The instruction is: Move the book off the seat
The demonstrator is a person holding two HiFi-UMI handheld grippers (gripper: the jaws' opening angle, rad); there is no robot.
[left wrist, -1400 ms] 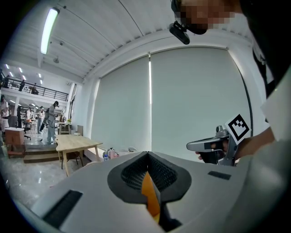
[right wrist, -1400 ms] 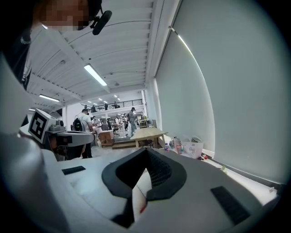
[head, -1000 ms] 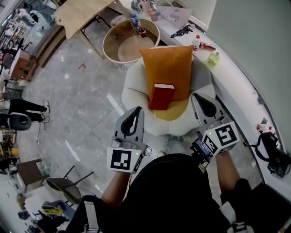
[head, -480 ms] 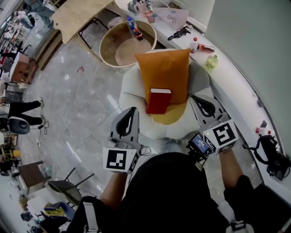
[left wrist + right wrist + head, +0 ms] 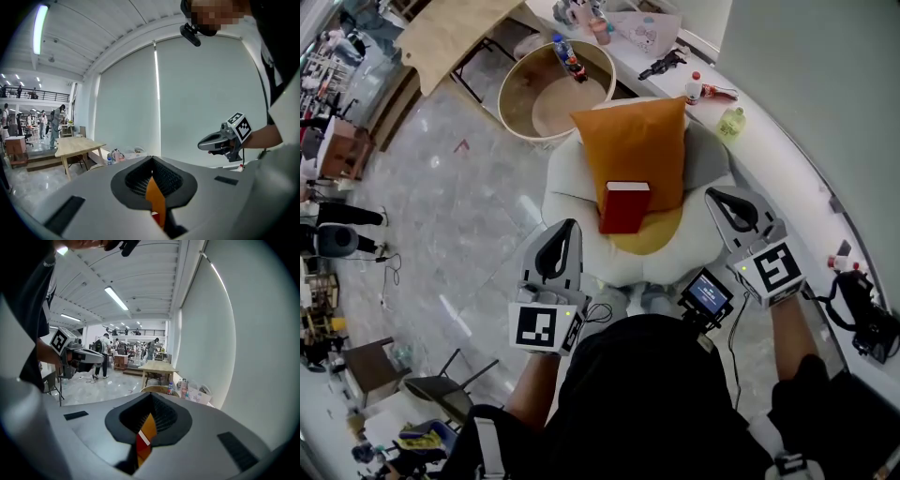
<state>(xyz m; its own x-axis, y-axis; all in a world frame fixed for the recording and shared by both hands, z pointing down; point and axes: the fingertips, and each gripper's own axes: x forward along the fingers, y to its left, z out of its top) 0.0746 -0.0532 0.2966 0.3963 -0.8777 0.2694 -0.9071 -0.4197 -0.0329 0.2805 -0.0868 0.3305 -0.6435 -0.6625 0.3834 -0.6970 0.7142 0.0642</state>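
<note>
Between clenched left tool (image 5: 566, 230) and clenched right tool (image 5: 721, 198), the book (image 5: 624, 207) stands untouched.

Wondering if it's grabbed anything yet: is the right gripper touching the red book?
Apart. The head view shows the right gripper off to the side of the red book, with orange cushion and white chair visible between them.

In front of me the red hardback book (image 5: 624, 208) stands upright, leaning against the orange cushion (image 5: 633, 150) on the white rounded seat (image 5: 570, 202).
</note>
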